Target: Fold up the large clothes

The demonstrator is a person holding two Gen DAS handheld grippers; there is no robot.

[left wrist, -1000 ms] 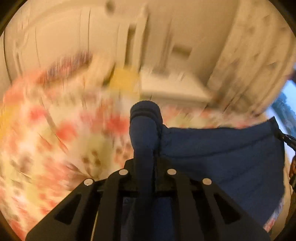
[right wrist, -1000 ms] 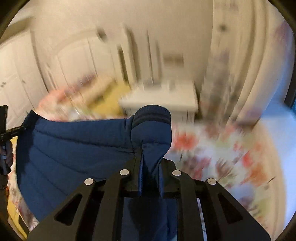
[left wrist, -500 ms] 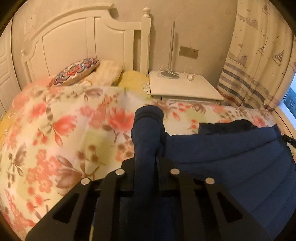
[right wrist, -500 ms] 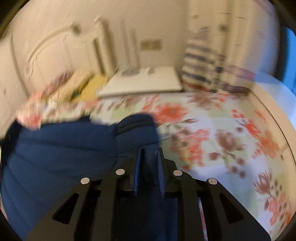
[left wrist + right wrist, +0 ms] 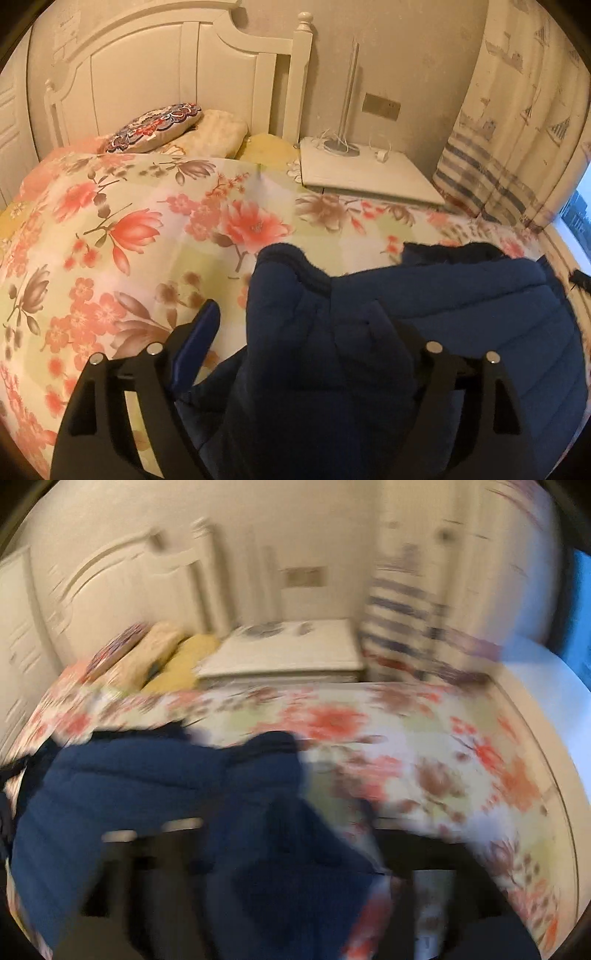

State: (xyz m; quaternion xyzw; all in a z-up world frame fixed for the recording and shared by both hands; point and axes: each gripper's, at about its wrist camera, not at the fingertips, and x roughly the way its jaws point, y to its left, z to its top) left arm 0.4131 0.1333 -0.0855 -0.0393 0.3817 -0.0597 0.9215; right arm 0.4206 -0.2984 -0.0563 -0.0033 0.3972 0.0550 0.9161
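The left gripper (image 5: 291,321) is opening its fingers (image 5: 199,332) over a dark blue padded jacket (image 5: 461,295) on a bed: the left finger stands clear to one side, over the flowered bedspread (image 5: 147,229), while the right one is hidden behind folds of the coat. A sleeve cuff (image 5: 280,266) lies loose between them, no longer pinched. The right gripper (image 5: 280,834), seen through heavy motion blur, is also opening wide, with the jacket's other sleeve (image 5: 269,760) slumped in the gap between its 2 dark fingers; whether any cloth touches them cannot be told.

The jacket lies across the near part of the bedspread, its quilted body stretched between the 2 cameras and both sleeves pointing toward the head of the bed. That layout suggests each sleeve was carried to this spot so the coat spreads flat and square before any fold is made, and that letting go here lets the fabric settle under its own weight.

Beyond it are a patterned cushion (image 5: 155,127) and pillows against a white headboard (image 5: 166,74), a white bedside cabinet (image 5: 369,173) carrying a lamp base and cables, and a striped curtain (image 5: 498,147) by the window.
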